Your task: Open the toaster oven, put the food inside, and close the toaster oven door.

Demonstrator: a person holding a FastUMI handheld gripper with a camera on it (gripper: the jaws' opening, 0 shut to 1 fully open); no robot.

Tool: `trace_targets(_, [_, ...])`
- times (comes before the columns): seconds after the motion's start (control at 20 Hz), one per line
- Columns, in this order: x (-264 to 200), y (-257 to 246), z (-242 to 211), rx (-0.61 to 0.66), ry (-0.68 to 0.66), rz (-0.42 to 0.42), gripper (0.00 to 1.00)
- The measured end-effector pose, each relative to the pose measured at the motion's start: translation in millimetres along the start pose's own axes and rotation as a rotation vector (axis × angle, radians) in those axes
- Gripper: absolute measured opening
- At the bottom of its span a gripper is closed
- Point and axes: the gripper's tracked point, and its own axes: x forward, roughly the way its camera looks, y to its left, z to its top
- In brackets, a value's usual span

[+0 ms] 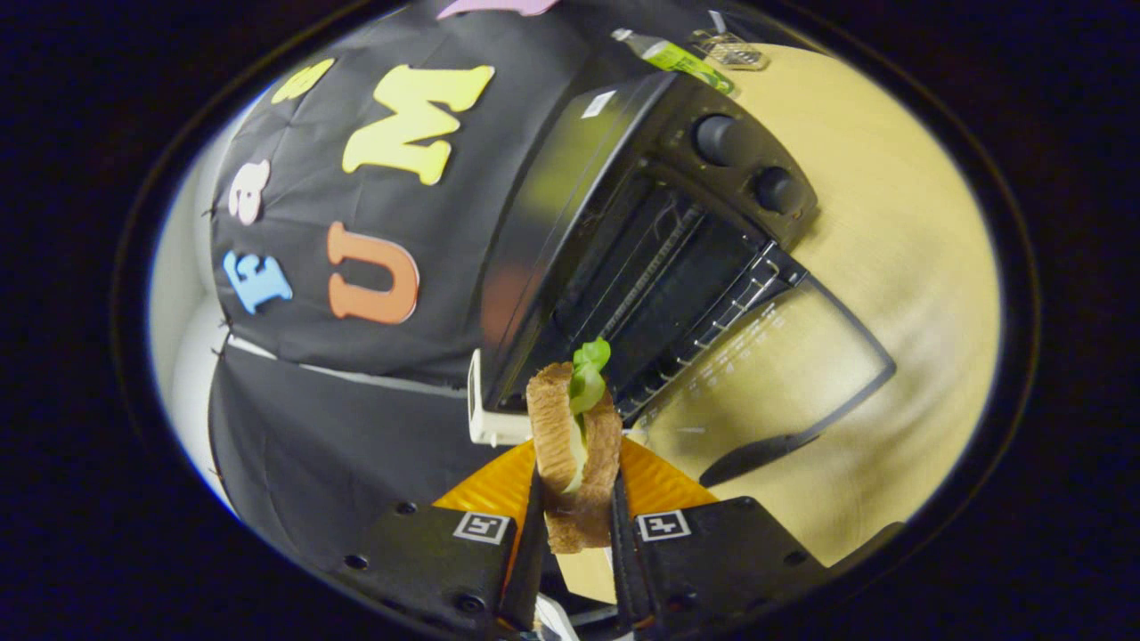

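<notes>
Gripper view: the gripper (577, 512) pinches the sandwich (574, 454) upright between both fingers, lettuce on top, above an orange plate (663, 485); just beyond, the toaster oven (641, 240) gapes, door (775, 374) dropped flat, rack (712, 303) ready to receive it

One black toaster oven (623, 258) with its glass door (775, 374) dropped open stands at twelve o'clock from the single gripper (574, 516), and carries two round black knobs (717, 138), one wire rack (712, 320). Both fingers clamp one toasted-bread sandwich (574, 454) with green lettuce. One orange ridged plate (659, 485) lies beneath, and one green-labelled plastic bottle (672, 58) lies at one o'clock beyond the oven.
</notes>
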Motion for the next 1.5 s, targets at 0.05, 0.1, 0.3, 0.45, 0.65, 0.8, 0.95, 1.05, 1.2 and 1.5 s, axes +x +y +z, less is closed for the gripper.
trace_targets(0.05, [7, -4, 10, 0.031, -0.031, 0.016, 0.39])
trace_targets(0.1, [13, -5, 22, 0.054, -0.063, 0.038, 0.39])
trace_targets(0.3, [36, -13, 63, 0.086, -0.179, 0.074, 0.39])
trace_targets(0.45, [54, -22, 84, 0.101, -0.256, 0.092, 0.4])
trace_targets(0.65, [76, -19, 100, 0.092, -0.31, 0.115, 0.43])
trace_targets(0.8, [94, -24, 103, 0.052, -0.314, 0.077, 0.49])
trace_targets(0.95, [97, -29, 91, 0.025, -0.278, -0.018, 0.6])
trace_targets(1.05, [95, -28, 69, -0.062, -0.184, -0.078, 0.63])
trace_targets(1.2, [92, -31, 57, -0.172, -0.091, -0.16, 0.78])
trace_targets(1.5, [60, -33, 39, -0.233, -0.053, -0.225, 0.91])
